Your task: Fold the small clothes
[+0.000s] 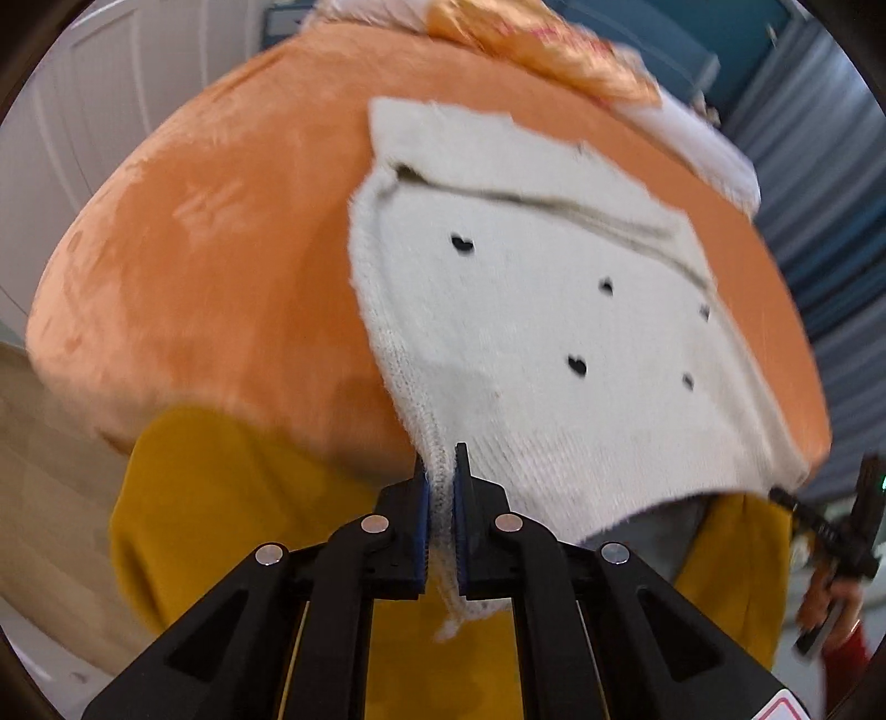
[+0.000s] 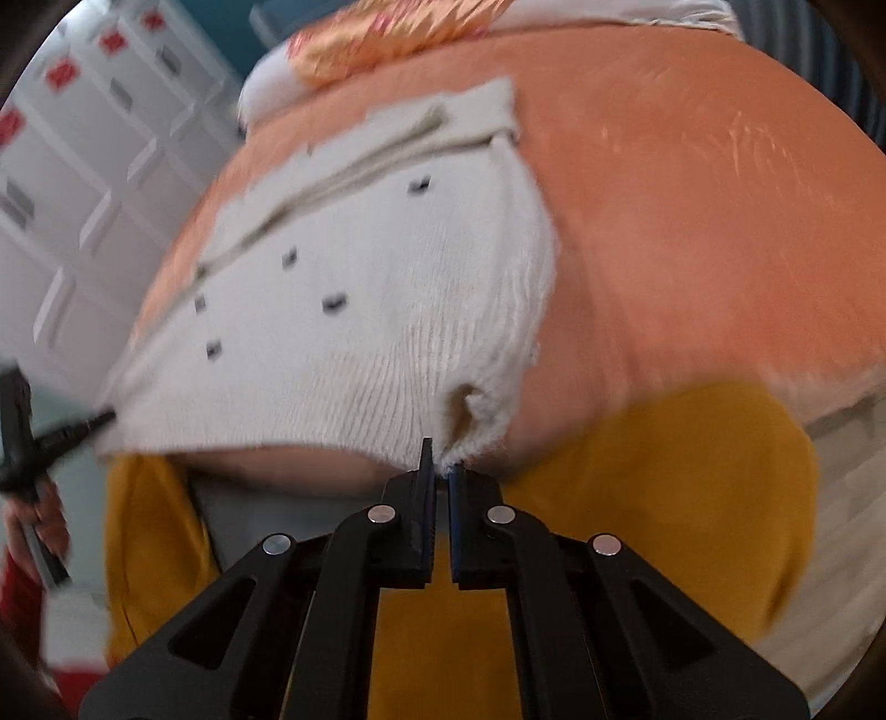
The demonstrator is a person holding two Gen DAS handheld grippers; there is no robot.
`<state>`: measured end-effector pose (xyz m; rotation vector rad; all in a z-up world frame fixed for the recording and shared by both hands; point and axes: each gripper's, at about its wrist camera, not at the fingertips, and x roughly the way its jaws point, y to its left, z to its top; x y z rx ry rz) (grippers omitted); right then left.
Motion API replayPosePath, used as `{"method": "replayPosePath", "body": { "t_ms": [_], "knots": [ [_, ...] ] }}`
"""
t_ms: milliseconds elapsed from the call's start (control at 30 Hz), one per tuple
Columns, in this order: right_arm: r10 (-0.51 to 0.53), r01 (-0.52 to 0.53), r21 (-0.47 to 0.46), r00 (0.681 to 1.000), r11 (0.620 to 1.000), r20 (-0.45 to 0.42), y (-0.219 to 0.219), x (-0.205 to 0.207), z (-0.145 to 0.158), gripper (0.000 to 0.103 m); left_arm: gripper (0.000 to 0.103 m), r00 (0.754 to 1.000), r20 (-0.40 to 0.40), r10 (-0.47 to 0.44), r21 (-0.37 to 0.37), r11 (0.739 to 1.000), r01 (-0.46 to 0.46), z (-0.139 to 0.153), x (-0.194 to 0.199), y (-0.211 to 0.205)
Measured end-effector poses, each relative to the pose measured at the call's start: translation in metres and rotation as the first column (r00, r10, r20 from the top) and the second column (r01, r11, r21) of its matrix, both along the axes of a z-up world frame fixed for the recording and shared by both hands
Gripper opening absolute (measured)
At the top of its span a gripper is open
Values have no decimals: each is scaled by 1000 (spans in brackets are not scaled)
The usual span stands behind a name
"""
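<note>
1. Sweater (image 1: pixel 526 332), cream knit with black hearts, lies on the orange plush surface (image 1: pixel 221 249); left gripper (image 1: pixel 441 498) is clenched on its near-left hem corner.
2. Right gripper (image 2: pixel 441 487) pinches only the near-right hem's edge; that thin bite could slip, skewing the fold.

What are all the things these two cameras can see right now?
Knitted garment: one, cream with small dark spots, lying on the orange surface, near hem pinched at both corners.
Plush surface: one, orange, under the garment.
Yellow cloth: one, mustard, below the near edge of the orange surface.
Shiny fabric: one, gold and white, at the far edge.
White cabinets: several, with red labels, in the background.
Left gripper: black, shut on the hem.
Right gripper: black, shut on the hem's other corner.
</note>
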<state>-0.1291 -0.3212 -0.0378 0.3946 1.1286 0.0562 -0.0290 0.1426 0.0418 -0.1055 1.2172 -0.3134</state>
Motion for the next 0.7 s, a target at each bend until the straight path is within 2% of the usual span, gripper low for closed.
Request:
{"method": "replayPosePath", "body": {
  "t_ms": [67,133,200,267,333,400,433,533,633,700],
  "knots": [
    [38,-38,-2,997,999,-62,7,-25,-1,2,4,998,-61,-33,28,999,35,-4,-25,2],
    [46,-44,19,993,999,-107,10,-47,0,2,4,991,-128,-28,24,999,32,-6,-47,9],
    [43,-39,35,991,999,-125,10,-59,4,2,4,985,-173,-11,13,1000,13,-6,-58,12],
    [40,-36,39,993,999,-113,9,-60,13,2,4,983,-183,8,-10,1000,-10,3,-58,14],
    [33,-32,26,999,999,-42,0,-42,33,2,4,991,-132,24,-40,999,-29,20,-43,15],
    [9,-9,11,999,1000,47,-9,-21,51,2,4,999,-18,43,-84,996,-44,47,-10,12],
    [-18,17,14,992,1000,122,-21,-2,65,2,4,997,44,56,-109,993,-51,59,11,11],
    [-78,80,4,956,997,282,-44,55,87,2,4,974,208,94,-125,990,-69,79,72,-1],
    [-149,147,34,919,989,366,-60,121,90,2,4,950,273,153,-156,981,-113,81,136,-15],
    [-193,183,64,901,981,388,-67,163,83,2,4,939,291,185,-157,977,-144,75,167,-23]
  ]
}}
